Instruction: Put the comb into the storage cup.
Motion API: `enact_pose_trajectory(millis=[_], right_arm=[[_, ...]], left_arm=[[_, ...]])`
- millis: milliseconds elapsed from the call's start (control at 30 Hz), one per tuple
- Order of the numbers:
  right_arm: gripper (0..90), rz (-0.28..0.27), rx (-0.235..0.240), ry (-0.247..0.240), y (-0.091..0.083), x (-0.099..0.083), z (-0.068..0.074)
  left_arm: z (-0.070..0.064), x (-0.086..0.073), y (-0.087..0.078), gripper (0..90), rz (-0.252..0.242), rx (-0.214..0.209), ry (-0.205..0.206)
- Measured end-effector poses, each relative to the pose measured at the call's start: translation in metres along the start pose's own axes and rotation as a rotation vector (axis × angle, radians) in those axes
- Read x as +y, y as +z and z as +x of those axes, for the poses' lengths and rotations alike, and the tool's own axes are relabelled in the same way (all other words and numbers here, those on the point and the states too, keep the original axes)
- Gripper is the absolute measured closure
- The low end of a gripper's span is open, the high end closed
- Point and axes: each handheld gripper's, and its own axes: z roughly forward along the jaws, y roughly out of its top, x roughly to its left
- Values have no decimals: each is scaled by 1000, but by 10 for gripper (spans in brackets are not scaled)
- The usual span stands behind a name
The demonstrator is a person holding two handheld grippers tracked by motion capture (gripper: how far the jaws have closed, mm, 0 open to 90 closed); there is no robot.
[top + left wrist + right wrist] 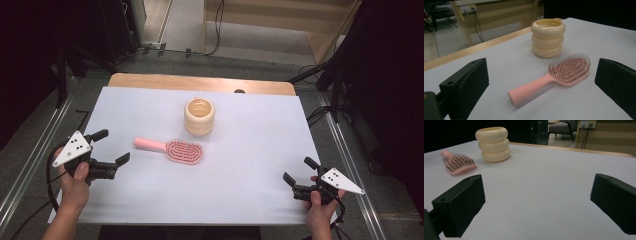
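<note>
A: Which of my two is nearer the pink hairbrush (172,149)?

B: Your left gripper (111,146). The handle end points toward it, and the brush's long axis runs across the table from that handle to the bristled head, which lies just in front of the cream ribbed cup (199,116) without touching it.

A: In my left gripper view the hairbrush (554,76) lies ahead between my jaws, handle toward me and angled to the left, head farther off near the cup (548,37). My jaws stand wide apart with nothing in them.

B: And your right gripper (299,175)?

A: Also spread wide and empty, low over the white table cover (250,170) at the near right corner, well apart from the brush. From there I see the hairbrush (458,163) far off to the left, head end toward me.

B: So I'd judge the left hand takes it, closing across the handle rather than along it
</note>
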Motion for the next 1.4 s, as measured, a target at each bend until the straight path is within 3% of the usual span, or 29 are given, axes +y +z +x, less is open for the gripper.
enact_pose_trajectory(millis=[167,333,433,533,633,700,900,933,1133,1333,1400], right_arm=[[0,2,-1,0,0,0,0],[0,5,0,-3,1,0,0],[0,6,-2,-4,1,0,0],[0,6,-2,-4,1,0,0],[0,7,-3,-5,1,0,0],[0,6,-4,-3,1,0,0],[0,8,-4,-1,1,0,1],[0,9,-4,-1,1,0,0],[0,9,-2,0,1,0,0],[0,9,-2,2,1,0,0],[0,8,-3,-2,2,0,0]], left_arm=[[1,6,6,0,3,-24,-18],[3,11,14,0,27,-80,-35],[4,14,21,0,52,-91,-37],[5,17,26,32,66,-63,-44],[6,21,31,78,85,-53,-45],[7,23,35,178,104,-46,-50],[12,28,47,270,152,-44,-61],[13,28,50,340,161,-45,-62],[21,22,64,459,207,-68,-91],[25,18,73,570,252,-45,-95],[28,17,75,616,267,-41,-117]])
